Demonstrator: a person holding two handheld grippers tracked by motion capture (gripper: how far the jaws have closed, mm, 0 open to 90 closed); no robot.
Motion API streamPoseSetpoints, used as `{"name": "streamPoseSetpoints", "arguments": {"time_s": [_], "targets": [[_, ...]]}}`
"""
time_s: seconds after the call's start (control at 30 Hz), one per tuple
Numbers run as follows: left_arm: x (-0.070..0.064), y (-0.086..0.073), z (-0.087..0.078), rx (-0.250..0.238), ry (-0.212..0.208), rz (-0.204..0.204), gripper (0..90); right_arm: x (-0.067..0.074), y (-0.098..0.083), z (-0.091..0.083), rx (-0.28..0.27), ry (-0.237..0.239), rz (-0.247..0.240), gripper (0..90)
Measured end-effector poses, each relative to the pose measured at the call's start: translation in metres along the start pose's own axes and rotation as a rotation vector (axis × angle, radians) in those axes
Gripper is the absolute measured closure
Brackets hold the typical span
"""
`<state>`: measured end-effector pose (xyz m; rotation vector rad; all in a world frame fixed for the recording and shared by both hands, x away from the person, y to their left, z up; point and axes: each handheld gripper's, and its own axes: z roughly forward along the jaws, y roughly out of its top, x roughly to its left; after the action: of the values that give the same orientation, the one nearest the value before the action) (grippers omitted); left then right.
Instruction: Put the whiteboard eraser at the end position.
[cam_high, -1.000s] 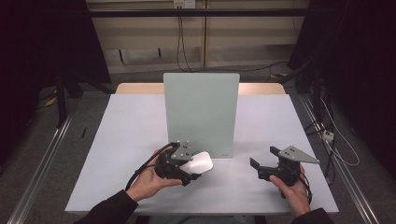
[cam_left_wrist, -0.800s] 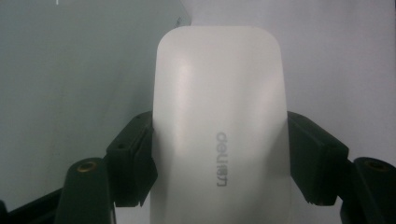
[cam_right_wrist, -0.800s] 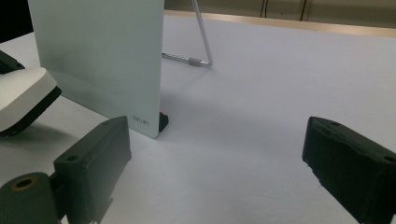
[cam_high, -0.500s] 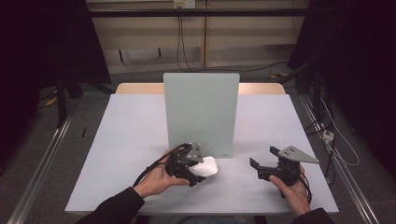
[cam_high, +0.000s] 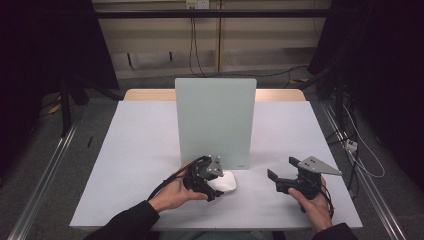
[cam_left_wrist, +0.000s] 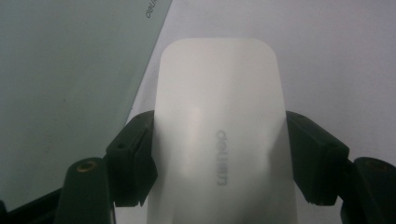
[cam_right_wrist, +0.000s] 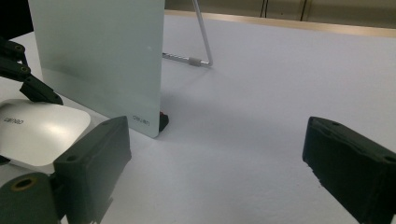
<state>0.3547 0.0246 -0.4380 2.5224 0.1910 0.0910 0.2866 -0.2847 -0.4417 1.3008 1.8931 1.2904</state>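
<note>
A flat white rounded object (cam_high: 225, 182) with a grey printed logo lies between the jaws of my left gripper (cam_high: 216, 186), low over the table just in front of the upright board. In the left gripper view both black pads (cam_left_wrist: 135, 158) press on the sides of the white object (cam_left_wrist: 219, 88), so my left gripper (cam_left_wrist: 219, 158) is shut on it. My right gripper (cam_high: 281, 168) is held at the table's front right, open and with nothing in it. In the right gripper view my right gripper (cam_right_wrist: 215, 158) has its jaws wide apart, and the white object (cam_right_wrist: 39, 133) shows at the left.
A pale green board (cam_high: 215, 120) stands upright at the middle of the white table (cam_high: 140, 150), propped by a thin metal leg (cam_right_wrist: 201, 37) behind it. Dark floor, rails and cables surround the table.
My left gripper has carried the white object to the right and a little lower, closer to the foot of the board. The right gripper has stayed where it was.
</note>
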Motion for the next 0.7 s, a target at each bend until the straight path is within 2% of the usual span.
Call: {"name": "streamPoseSetpoints", "arguments": {"time_s": [0.03, 0.07, 0.2, 0.4, 0.53, 0.7], "targets": [[-0.0002, 0.0006, -0.0015, 0.022, 0.019, 0.004, 30.9, 0.0, 0.0, 0.0, 0.0, 0.0, 0.001, 7.6], [0.0013, -0.0009, 0.0003, -0.006, -0.009, -0.005, 30.9, 0.0, 0.0, 0.0, -0.001, 0.0, 0.001, 7.7], [0.0029, -0.0022, 0.0012, -0.011, -0.017, -0.019, 30.7, 0.0, 0.0, 0.0001, 0.0, -0.001, -0.001, 7.8], [0.0031, -0.0022, 0.0018, -0.004, -0.017, -0.03, 30.0, -0.0002, 0.0, 0.0004, 0.001, 0.0, -0.002, 7.7], [0.002, -0.0047, 0.0033, -0.03, -0.007, -0.046, 29.4, -0.0004, 0.0001, 0.0002, -0.001, 0.004, 0.0, 7.7], [0.0026, -0.0054, 0.0035, -0.031, 0.0, -0.054, 25.5, -0.0002, -0.0001, 0.0004, 0.0, 0.007, -0.003, 7.7]]}}
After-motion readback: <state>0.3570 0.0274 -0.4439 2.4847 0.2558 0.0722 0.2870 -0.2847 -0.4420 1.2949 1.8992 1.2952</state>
